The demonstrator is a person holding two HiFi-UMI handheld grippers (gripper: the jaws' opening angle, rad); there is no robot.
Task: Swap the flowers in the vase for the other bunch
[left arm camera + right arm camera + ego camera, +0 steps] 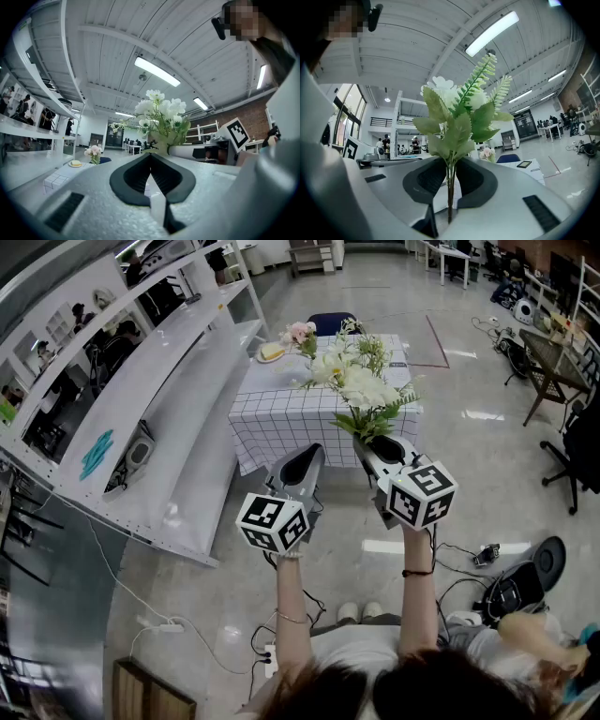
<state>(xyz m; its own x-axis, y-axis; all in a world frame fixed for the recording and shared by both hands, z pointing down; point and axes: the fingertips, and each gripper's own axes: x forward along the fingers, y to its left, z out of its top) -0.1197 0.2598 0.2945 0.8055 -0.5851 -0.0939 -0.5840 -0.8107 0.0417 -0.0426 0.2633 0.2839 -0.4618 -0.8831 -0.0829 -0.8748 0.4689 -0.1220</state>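
Observation:
My right gripper [366, 442] [451, 161] is held level and shut on the green stems [449, 187] of a bunch of white flowers with fern leaves [362, 382] [459, 115]. The bunch stands upright above the jaws. Beside it on the left, my left gripper [317, 452] [150, 155] is level and shut with nothing in it; the white bunch [161, 110] shows just past its tips. Ahead stands a table with a checked cloth [281, 418] [530, 172]. A small bunch of pink flowers [302, 334] [93, 151] [487, 153] stands at its far left; its vase is too small to make out.
A plate with something yellow [272, 352] [75, 163] lies next to the pink flowers. A blue chair [333, 322] stands behind the table. White shelving [178, 399] runs along the left. Cables and gear [506, 592] lie on the floor at the right, near an office chair [579, 451].

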